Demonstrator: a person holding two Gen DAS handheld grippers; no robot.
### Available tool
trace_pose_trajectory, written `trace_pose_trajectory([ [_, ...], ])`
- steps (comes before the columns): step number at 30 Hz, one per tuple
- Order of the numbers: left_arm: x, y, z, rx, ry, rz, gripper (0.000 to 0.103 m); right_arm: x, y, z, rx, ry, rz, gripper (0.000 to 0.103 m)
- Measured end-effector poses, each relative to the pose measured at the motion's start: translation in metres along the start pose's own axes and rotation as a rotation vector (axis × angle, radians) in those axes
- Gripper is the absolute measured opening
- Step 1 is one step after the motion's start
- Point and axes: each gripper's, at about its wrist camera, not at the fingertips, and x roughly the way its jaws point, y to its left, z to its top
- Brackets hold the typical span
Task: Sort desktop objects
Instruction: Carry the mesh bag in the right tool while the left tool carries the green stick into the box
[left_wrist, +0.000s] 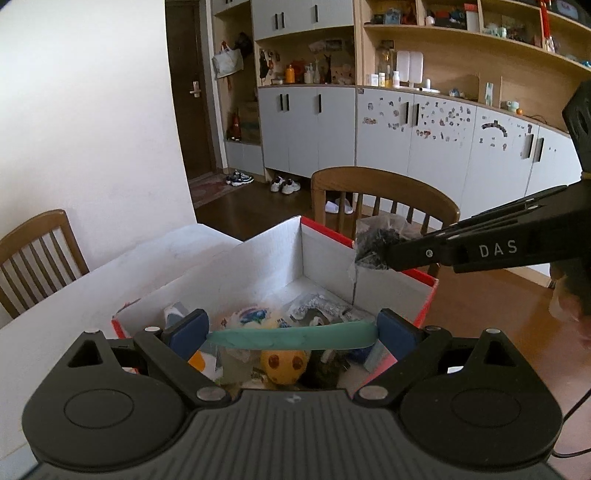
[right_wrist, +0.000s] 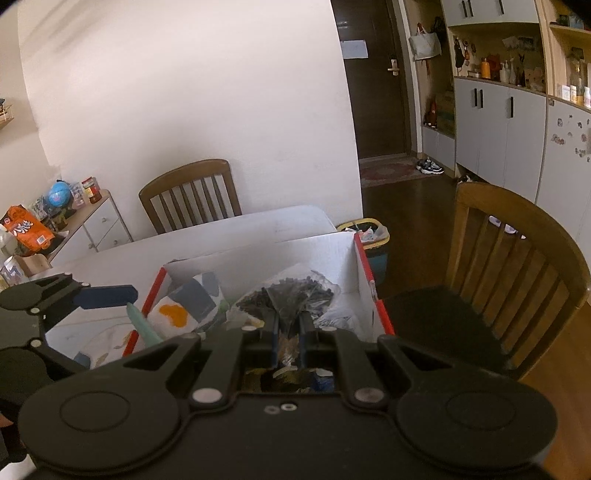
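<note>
Left gripper stands wide open above the cardboard box, its two blue pads pressing on the ends of a teal green strip, which spans the whole gap between them. That strip's long axis runs crosswise to the fingers, one end at each pad, and it bows slightly upward in the middle. From the right wrist view the same strip slants down from the left gripper's blue finger toward the box's near wall.

Largest of what lies below is the white tabletop, with the box, white inside and red at the rim, sitting near its far right corner. Wooden chairs stand at the far edge and the left edge.

Right gripper is nearly closed, pinching the neck of a clear plastic bag of small dark pieces; the bag hangs over the box's right wall, its bulk pointing away from the fingers.

Inside the box lie a white packet with an orange patch, crumpled wrappers and a yellow ball with brown spots.
</note>
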Motion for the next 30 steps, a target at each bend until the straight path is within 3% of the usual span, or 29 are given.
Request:
trace_pose_trajectory([
  [13,0.052,0.002,0.009,0.038,0.034,0.024,0.098,0.052,-0.016,0.011,-0.053,0.099,0.018,0.010],
  [30,0.108,0.017,0.012,0.018,0.160,0.008,0.098,0.114,-0.017,0.020,-0.140,0.217,0.017,0.010],
])
